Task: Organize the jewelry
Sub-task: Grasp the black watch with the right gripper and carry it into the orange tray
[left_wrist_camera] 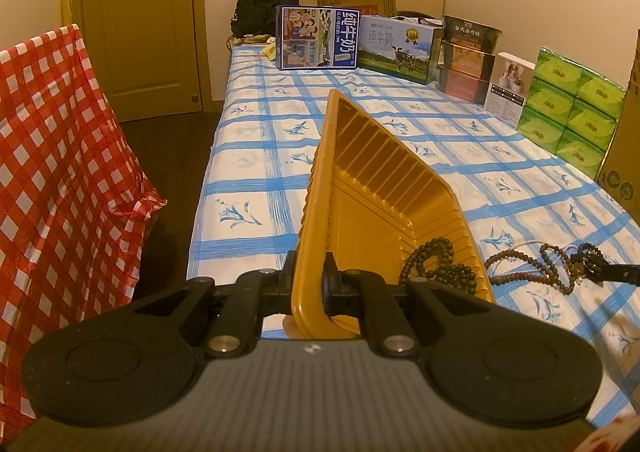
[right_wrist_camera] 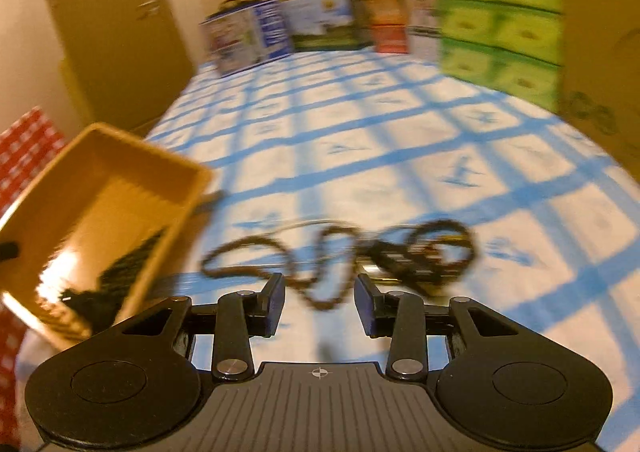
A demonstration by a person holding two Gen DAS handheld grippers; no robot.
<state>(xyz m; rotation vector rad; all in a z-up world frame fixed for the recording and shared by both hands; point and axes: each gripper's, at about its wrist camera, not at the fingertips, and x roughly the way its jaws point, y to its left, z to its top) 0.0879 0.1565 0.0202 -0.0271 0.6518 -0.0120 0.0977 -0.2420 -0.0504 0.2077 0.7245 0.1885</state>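
Left gripper [left_wrist_camera: 308, 284] clamped on the tilted yellow tray's [left_wrist_camera: 360, 155] rim, right gripper [right_wrist_camera: 320, 302] jaws apart over the limp, light, tangle-prone bead strings [right_wrist_camera: 328, 252] on the tablecloth [right_wrist_camera: 400, 171]; pinch a bunched loop.

Things I see at the back

2 milk boxes [left_wrist_camera: 356, 41], green tissue packs [left_wrist_camera: 572, 109], a black bag [left_wrist_camera: 258, 13], a brown door [left_wrist_camera: 140, 19].
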